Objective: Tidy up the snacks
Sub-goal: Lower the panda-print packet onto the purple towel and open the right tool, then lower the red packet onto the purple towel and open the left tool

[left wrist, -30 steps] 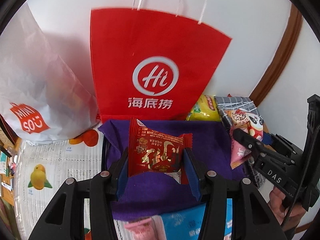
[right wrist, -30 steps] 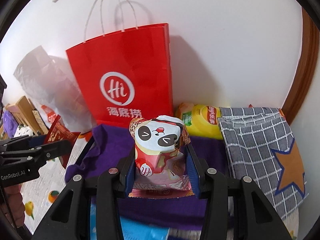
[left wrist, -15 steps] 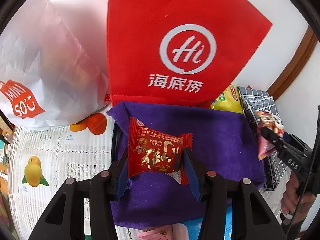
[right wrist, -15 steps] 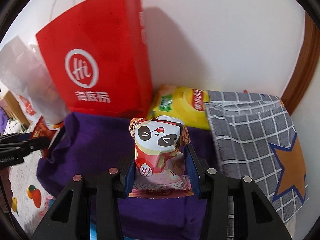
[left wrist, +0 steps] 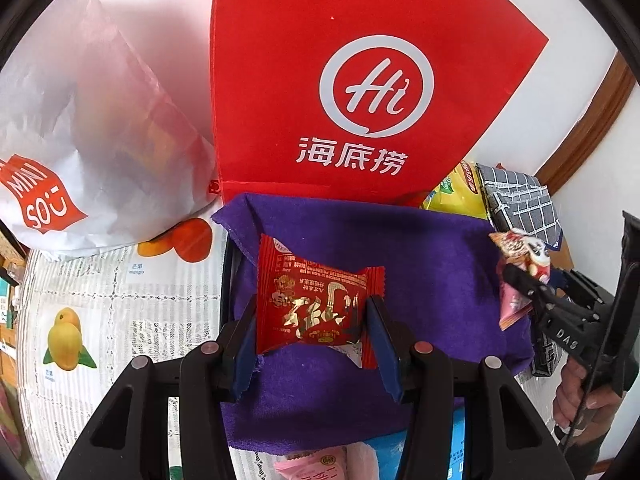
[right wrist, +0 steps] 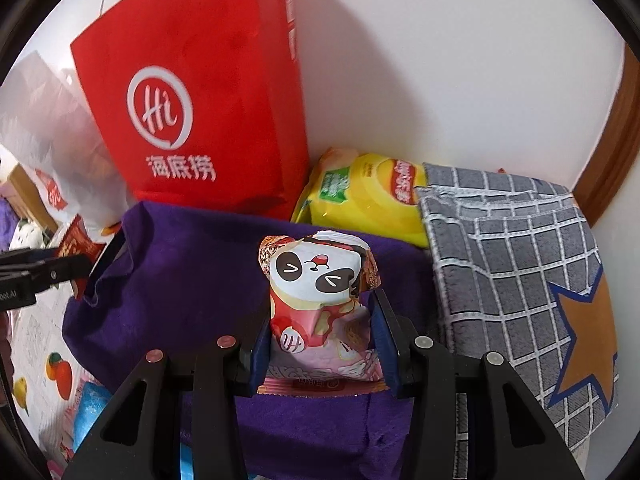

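Right now you are mid-delivery: both snacks hang over the purple cloth spread on a dark bin, in front of the red bag, and neither is set down yet. Next, I judge, you lower each one to the cloth and only then let the jaws part. Your right gripper is clenched on the panda packet, puffy, crinkled, standing upright. Your left gripper grasps the red packet, flat, glossy, with gold characters and crimped ends

Home: fruit-print tablecloth, shopping bags.
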Tool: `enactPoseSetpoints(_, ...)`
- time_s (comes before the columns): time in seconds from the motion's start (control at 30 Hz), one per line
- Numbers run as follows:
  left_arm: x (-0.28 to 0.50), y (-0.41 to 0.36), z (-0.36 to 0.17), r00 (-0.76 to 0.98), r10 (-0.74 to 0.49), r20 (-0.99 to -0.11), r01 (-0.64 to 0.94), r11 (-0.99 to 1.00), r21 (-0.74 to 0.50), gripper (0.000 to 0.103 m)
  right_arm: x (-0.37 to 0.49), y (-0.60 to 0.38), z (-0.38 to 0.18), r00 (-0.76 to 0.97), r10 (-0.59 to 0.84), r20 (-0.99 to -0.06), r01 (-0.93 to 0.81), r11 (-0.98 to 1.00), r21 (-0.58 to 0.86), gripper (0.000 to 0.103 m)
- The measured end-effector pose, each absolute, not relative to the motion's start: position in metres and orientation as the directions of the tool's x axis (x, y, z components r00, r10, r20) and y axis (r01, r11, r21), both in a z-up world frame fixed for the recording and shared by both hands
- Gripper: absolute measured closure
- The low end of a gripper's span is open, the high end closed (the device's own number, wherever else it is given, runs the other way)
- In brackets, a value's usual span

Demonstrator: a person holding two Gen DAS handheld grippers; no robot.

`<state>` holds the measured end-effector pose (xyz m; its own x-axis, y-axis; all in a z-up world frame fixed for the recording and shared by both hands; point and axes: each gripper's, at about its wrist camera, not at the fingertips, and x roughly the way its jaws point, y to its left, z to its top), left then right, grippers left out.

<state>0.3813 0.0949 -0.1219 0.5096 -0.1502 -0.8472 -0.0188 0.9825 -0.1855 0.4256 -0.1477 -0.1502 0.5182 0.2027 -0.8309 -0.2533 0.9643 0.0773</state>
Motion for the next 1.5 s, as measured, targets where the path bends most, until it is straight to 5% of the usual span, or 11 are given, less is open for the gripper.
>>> enactPoseSetpoints(0.77, 0.385, 0.092, -0.127, 0.482, -0.170, -0.860, -0.005, 0.980, -0.197, 0.055, 0.434, -0.135, -0.187, 0.399, 0.159, -0.903, -0.258, 0.965, 0.056, 0.056)
enactPoseSetpoints(1.03, 0.387, 0.088, -0.131, 0.470, -0.165, -0.867, 0.001, 0.983, -0.186, 0.055, 0.426, -0.138, -0.161, 0.458, 0.173, -0.872, -0.261, 0.964, 0.054, 0.045)
enactPoseSetpoints(1.5, 0.391, 0.079, -0.146, 0.431, -0.159, -0.888, 0.008, 0.985, -0.172, 0.055, 0.414, -0.153, -0.124, 0.557, 0.172, -0.812, -0.216, 0.975, 0.058, 0.044)
